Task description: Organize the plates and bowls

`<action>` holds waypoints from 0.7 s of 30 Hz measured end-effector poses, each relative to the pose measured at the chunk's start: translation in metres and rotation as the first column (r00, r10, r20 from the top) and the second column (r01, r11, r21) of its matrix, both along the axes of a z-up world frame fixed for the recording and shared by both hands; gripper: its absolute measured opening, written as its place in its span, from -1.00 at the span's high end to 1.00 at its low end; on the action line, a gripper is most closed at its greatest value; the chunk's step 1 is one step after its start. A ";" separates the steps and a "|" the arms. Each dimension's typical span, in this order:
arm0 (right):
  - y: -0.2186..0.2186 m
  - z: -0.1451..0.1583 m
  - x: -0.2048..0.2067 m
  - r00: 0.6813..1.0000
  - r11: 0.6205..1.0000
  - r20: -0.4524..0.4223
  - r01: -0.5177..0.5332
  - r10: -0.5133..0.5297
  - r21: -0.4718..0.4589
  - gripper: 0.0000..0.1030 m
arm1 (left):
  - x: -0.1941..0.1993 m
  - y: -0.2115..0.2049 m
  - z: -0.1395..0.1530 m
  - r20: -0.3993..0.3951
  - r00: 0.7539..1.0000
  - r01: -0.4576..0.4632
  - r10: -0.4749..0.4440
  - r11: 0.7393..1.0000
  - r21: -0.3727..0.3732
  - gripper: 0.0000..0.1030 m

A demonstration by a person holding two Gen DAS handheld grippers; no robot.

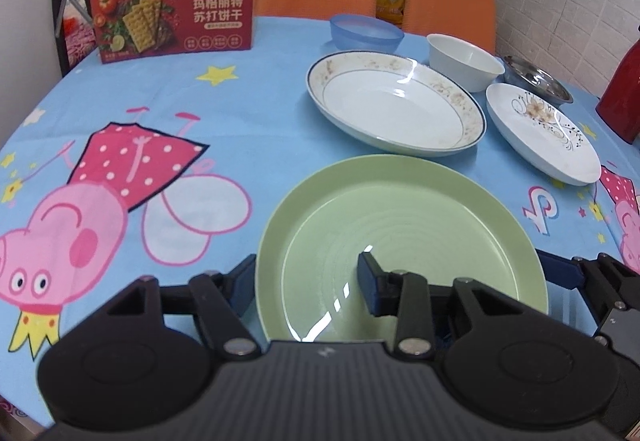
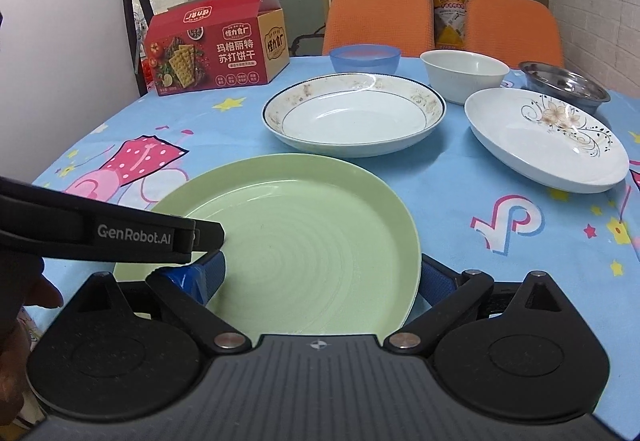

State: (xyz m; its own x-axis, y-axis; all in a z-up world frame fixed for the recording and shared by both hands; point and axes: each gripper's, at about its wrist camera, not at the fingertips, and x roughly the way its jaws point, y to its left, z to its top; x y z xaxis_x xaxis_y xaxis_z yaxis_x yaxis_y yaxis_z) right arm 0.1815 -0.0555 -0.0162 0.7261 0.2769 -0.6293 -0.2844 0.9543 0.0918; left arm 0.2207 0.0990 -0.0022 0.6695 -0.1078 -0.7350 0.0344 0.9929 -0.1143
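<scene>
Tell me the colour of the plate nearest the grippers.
The nearest plate is plain pale green, clearest in the right wrist view.

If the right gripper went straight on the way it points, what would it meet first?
Probably the green plate, already between the right gripper's open fingers; beyond it lies the blue-rimmed plate. Depth is uncertain.

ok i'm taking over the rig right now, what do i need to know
Left gripper: shut on the green plate at its left rim, one finger inside and one outside.
Right gripper: open, with its fingers straddling the same plate's right rim, not clamped.
Beyond it, all unstacked: rimmed plate, flower plate, white bowl, blue bowl, steel bowl.
Done: nothing is stacked yet.
Left: probably stack the three plates, then nest the bowls.
</scene>
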 end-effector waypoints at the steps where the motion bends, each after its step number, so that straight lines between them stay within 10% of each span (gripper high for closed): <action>1: 0.000 -0.001 0.000 1.000 1.000 0.000 0.000 0.000 0.000 -0.70 | 0.000 0.000 0.000 0.004 1.000 0.000 0.000 1.000 -0.001 0.26; 6: 0.001 -0.006 -0.006 0.999 0.998 0.024 -0.047 0.048 -0.047 -0.71 | -0.001 -0.001 -0.003 0.020 1.000 0.024 -0.024 1.000 -0.020 -0.19; 12: -0.034 0.020 -0.004 0.999 0.998 0.040 0.008 -0.011 0.070 -0.66 | 0.005 0.017 0.010 0.033 0.999 0.012 -0.008 0.991 -0.136 -0.20; 21: -0.039 0.042 0.061 0.998 0.995 0.052 -0.030 0.025 0.096 -0.68 | 0.045 0.026 0.044 0.121 0.992 -0.012 0.020 0.997 -0.070 -0.32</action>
State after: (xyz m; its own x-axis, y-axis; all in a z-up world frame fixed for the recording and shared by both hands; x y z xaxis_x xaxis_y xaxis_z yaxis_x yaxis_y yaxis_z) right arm 0.2421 -0.0950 0.0262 0.7473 0.3553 -0.5615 -0.3172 0.9333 0.1684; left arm 0.2655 0.1253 0.0422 0.7556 -0.1444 -0.6389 0.0367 0.9832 -0.1789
